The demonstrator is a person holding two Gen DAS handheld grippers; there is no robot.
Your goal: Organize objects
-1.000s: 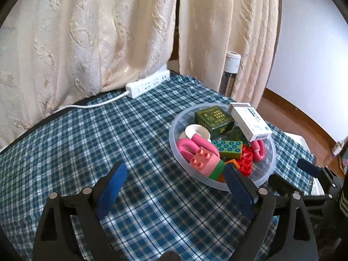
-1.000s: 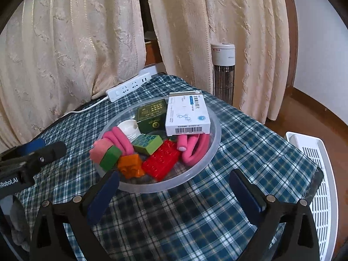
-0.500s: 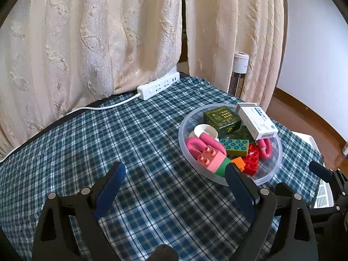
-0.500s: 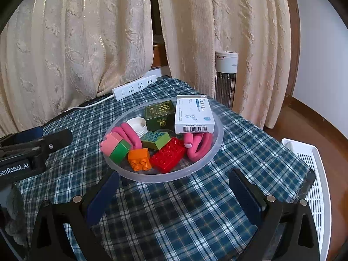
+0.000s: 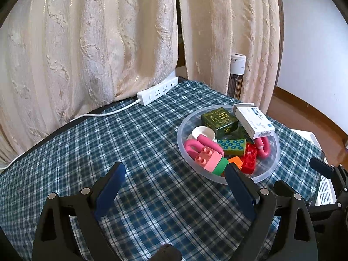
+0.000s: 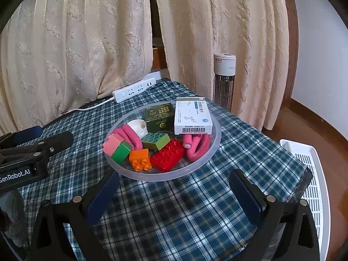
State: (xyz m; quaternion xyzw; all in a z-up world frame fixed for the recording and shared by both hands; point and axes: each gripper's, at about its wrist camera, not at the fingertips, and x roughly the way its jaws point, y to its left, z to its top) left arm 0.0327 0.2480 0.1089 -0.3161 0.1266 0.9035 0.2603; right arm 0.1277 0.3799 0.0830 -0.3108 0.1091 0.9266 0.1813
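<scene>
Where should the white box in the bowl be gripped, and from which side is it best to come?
Probably grip the white box across its long side edges, coming from above with the open right hand-held gripper. It lies flat on top of the pile in the bowl, resting partly on the green box, so its sides look free and nothing covers it.

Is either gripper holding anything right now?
No: the left gripper and right gripper both hang open and empty over the plaid cloth, short of the bowl.

"GenRobot.AI" on left tool (image 6: 37, 139); box print illegible, probably Chinese.
</scene>
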